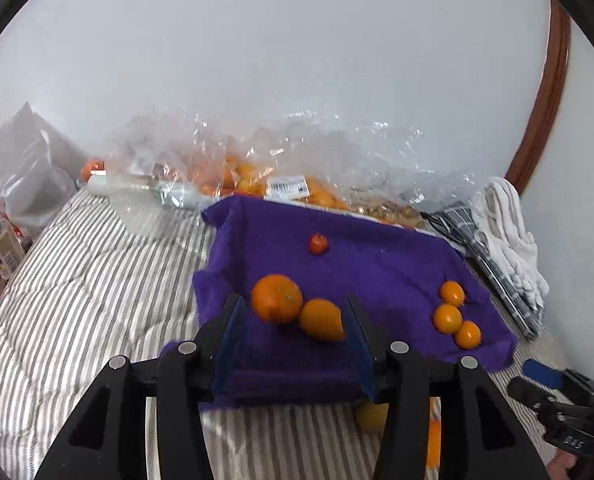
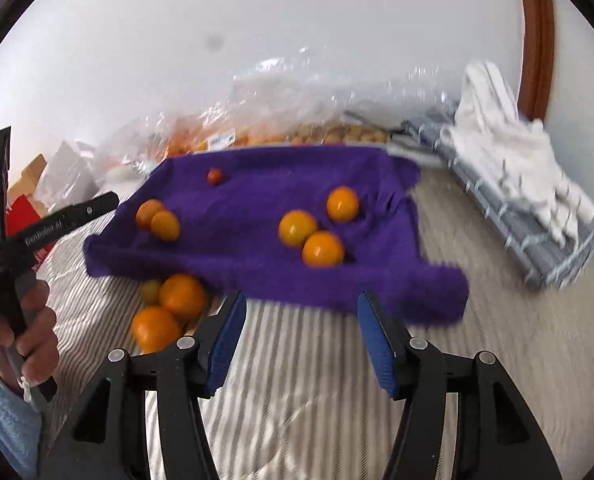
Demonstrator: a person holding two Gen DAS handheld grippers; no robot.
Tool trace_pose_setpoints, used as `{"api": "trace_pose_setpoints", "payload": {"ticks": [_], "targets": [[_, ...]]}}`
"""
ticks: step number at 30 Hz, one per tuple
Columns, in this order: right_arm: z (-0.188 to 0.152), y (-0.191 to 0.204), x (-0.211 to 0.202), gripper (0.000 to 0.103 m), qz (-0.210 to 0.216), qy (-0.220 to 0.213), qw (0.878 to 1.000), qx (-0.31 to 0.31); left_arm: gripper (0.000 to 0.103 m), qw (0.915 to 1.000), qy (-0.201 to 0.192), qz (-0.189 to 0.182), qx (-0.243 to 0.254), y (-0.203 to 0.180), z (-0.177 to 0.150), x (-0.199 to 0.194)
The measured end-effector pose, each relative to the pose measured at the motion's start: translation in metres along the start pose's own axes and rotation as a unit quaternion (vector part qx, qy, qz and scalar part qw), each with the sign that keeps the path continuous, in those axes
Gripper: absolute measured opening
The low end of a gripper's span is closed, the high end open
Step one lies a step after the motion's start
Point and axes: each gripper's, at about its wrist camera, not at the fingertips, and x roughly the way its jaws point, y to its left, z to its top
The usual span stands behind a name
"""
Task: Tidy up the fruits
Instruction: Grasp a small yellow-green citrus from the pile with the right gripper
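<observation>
A purple cloth (image 1: 377,272) lies on striped bedding (image 1: 77,280). On it sit a large orange (image 1: 277,298) touching a smaller orange (image 1: 321,319), a tiny red fruit (image 1: 317,243), and three small oranges (image 1: 447,318) at the right. My left gripper (image 1: 294,302) hovers open just before the touching pair, its pads apart from them. In the right wrist view my right gripper (image 2: 303,300) stands open and empty over the cloth's (image 2: 257,264) near edge, with the three small oranges (image 2: 323,249) just beyond. Two more oranges (image 2: 182,295) and a greenish fruit (image 2: 151,291) lie off the cloth.
Clear plastic bags (image 1: 249,176) holding more oranges lie against the wall behind the cloth. A white towel (image 1: 509,232) on folded checked fabric sits at the right. Bottles (image 1: 1,240) and a white bag (image 1: 25,160) stand at the left. A hand (image 2: 21,320) in a blue sleeve shows at the left.
</observation>
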Motion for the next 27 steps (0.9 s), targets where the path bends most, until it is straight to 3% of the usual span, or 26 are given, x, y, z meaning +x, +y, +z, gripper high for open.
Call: {"api": "trace_pose_setpoints", "payload": {"ticks": [6, 8, 14, 18, 27], "targets": [[-0.018, 0.015, -0.007, 0.056, 0.031, 0.005, 1.0, 0.001, 0.048, 0.9984, 0.046, 0.01, 0.031, 0.012, -0.028, -0.026], [-0.024, 0.023, -0.007, 0.049, 0.041, 0.008, 0.999, -0.008, 0.049, 0.998, 0.056, 0.008, 0.029, 0.016, -0.037, -0.033], [-0.034, 0.045, 0.009, 0.042, 0.061, 0.037, 0.997, -0.04, 0.054, 0.997, 0.077, 0.012, 0.007, 0.032, -0.06, -0.046], [-0.034, 0.052, 0.024, 0.041, 0.058, 0.057, 0.995, -0.05, 0.063, 0.9964, 0.082, 0.016, 0.015, 0.036, -0.073, -0.052], [-0.03, 0.059, 0.04, 0.04, 0.056, 0.073, 0.993, -0.067, 0.065, 0.9898, 0.128, 0.024, 0.058, 0.024, -0.085, -0.04]]}}
